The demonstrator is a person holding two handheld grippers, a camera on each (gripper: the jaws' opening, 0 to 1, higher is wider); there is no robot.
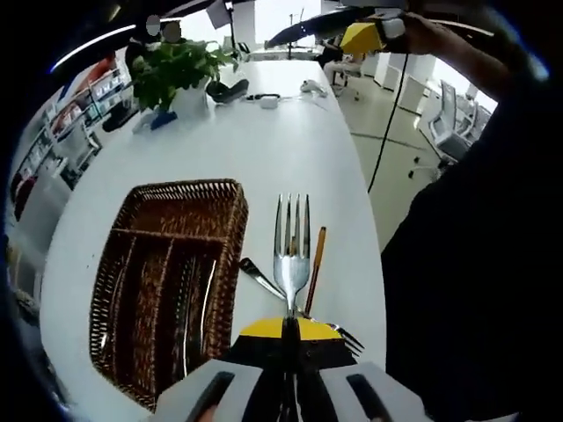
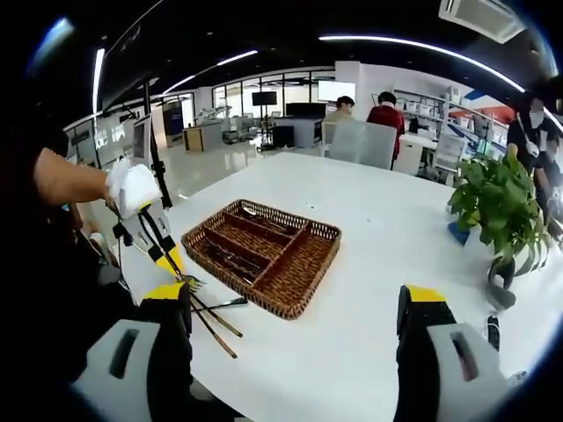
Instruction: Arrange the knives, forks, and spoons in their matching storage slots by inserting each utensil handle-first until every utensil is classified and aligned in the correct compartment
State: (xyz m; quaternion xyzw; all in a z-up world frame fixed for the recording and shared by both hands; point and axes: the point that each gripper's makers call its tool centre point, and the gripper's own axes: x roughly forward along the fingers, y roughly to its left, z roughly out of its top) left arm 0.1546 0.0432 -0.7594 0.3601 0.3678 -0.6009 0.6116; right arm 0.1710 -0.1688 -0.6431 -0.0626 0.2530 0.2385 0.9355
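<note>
On the white office table (image 1: 220, 149), the left gripper (image 1: 289, 327), jaws clamped on a fork (image 1: 291, 251) just beside the wicker tray (image 1: 230, 230), risks tines-first insertion; right gripper (image 2: 295, 303) gapes empty.

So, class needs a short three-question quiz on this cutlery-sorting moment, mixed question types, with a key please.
1. True or false: the left gripper is shut on a fork.
2. Multiple choice: the right gripper is A) shut on a spoon, B) open and holding nothing, C) shut on the tray.
3. Fill in: the wicker tray stands on a white ____, with a potted plant further along.

Key: 1 true; 2 B; 3 table.
</note>
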